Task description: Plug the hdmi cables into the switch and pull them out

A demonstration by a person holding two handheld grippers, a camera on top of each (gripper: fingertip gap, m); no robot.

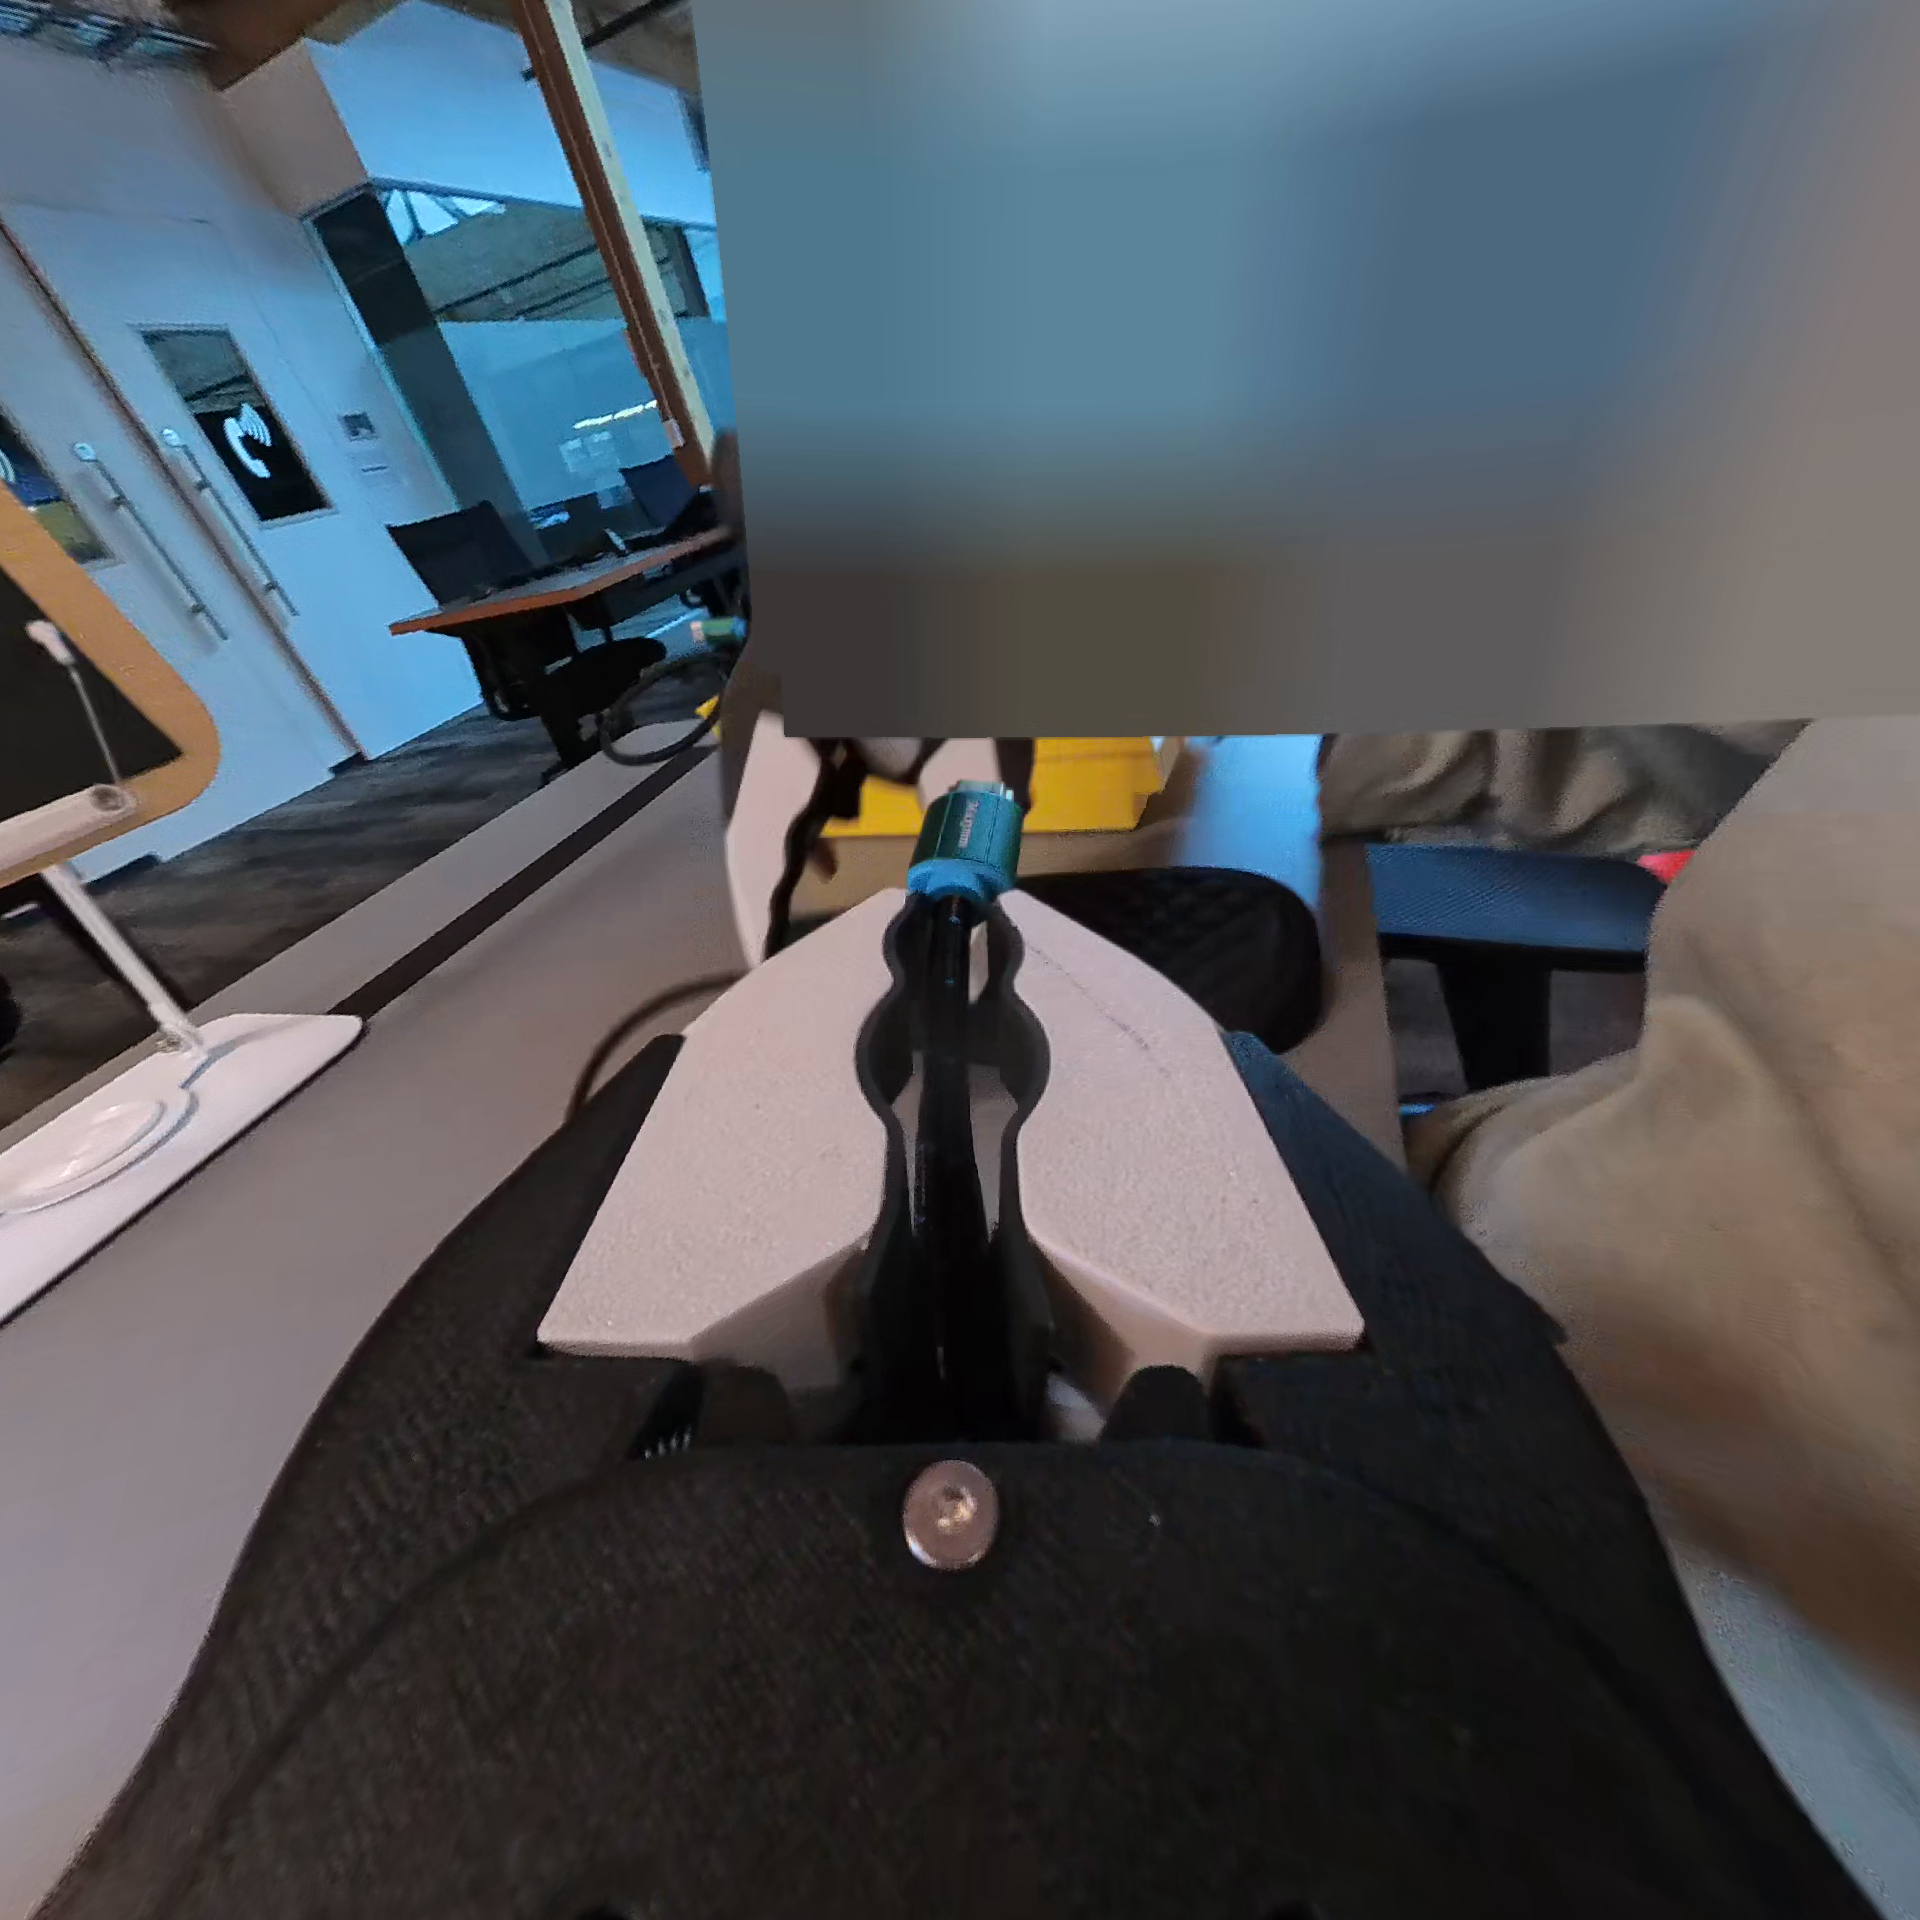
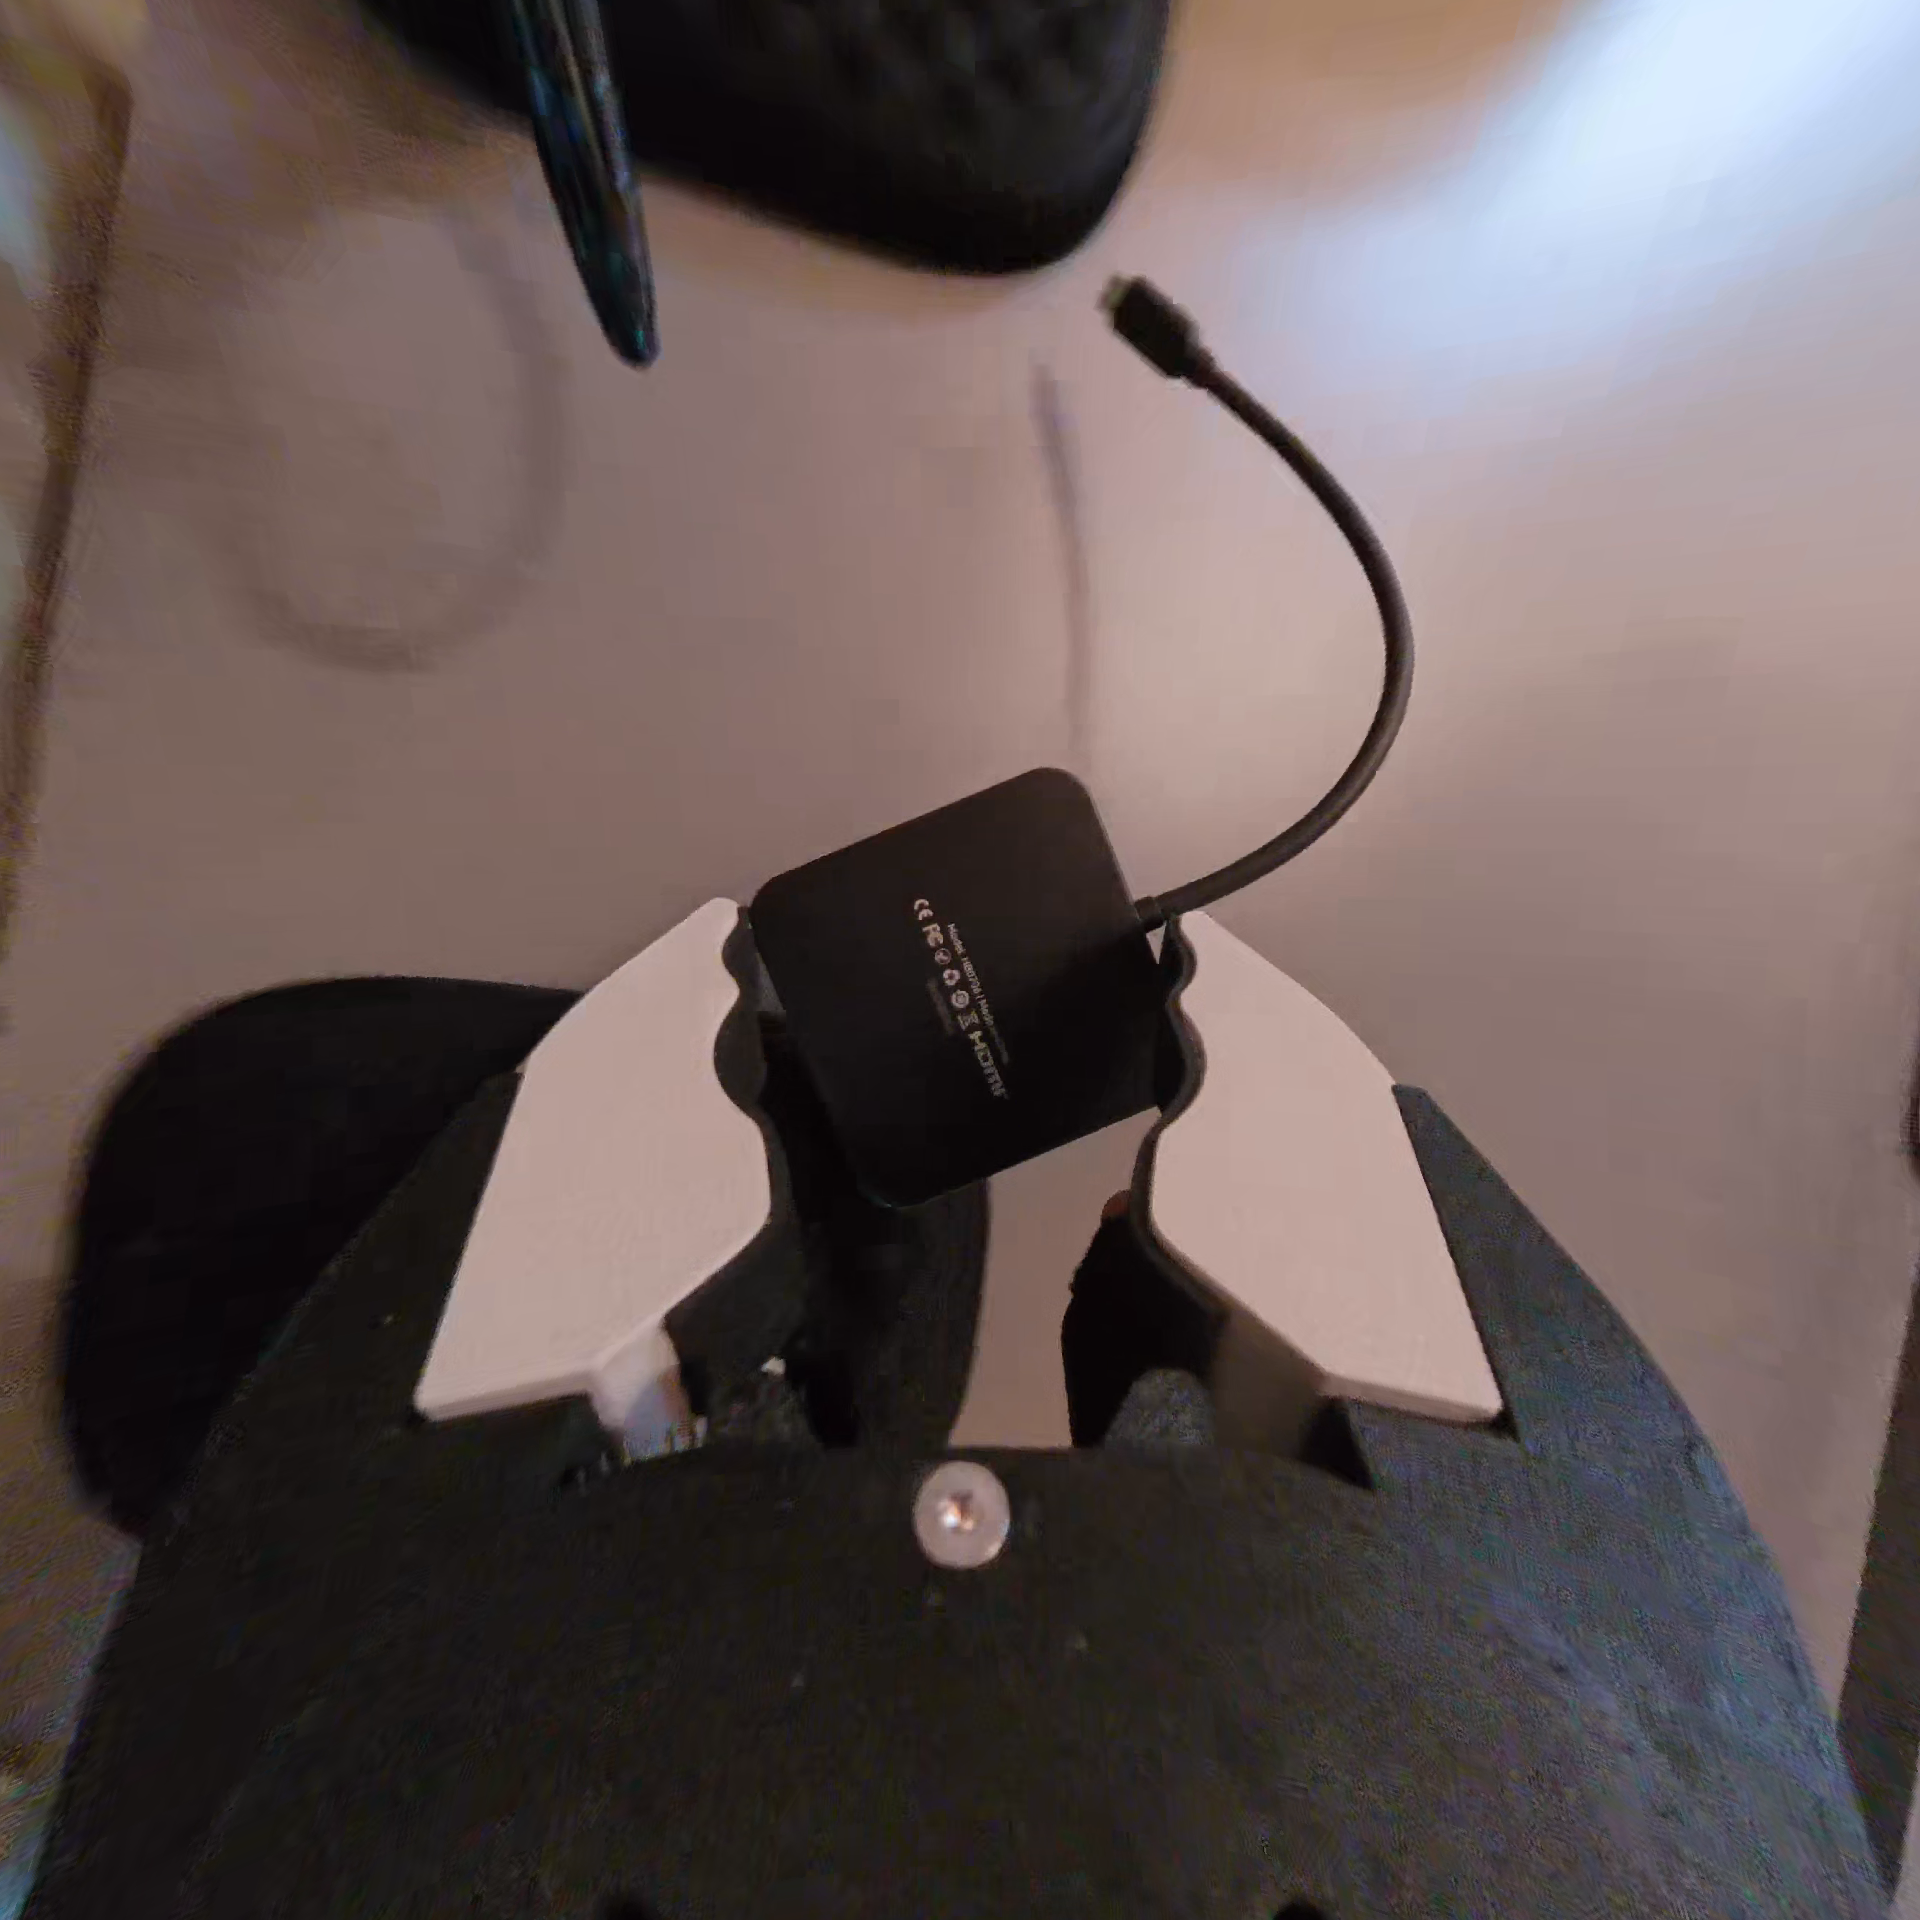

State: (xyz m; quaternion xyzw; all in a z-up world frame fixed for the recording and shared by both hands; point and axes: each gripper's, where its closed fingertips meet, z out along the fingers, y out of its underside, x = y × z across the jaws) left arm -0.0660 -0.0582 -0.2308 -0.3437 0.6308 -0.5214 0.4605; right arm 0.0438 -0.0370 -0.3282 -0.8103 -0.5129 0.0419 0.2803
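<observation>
**Both claws clamped, plug and switch apart**

Left gripper (image 1: 951, 914) closed tight on black HDMI cable (image 1: 940, 1091), teal-cased plug (image 1: 968, 836) jutting past fingertips at frame centre, angled up off grey desk (image 1: 416, 1195). Right gripper (image 2: 961, 925) part-closed around black HDMI switch (image 2: 961, 987), tilted, pigtail lead (image 2: 1351, 623) curling upper right. Monitor stand (image 1: 156, 1122) lower left.

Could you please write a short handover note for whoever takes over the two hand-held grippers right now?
Left hand-held gripper: shut on the black HDMI cable just behind its green plug, held up in the air.
Right hand-held gripper: shut on the black switch, lifted above the table; its short lead hangs free.
Done: both parts are picked up.
Left: the plug is not in the switch; align, insert, then pull out.
</observation>
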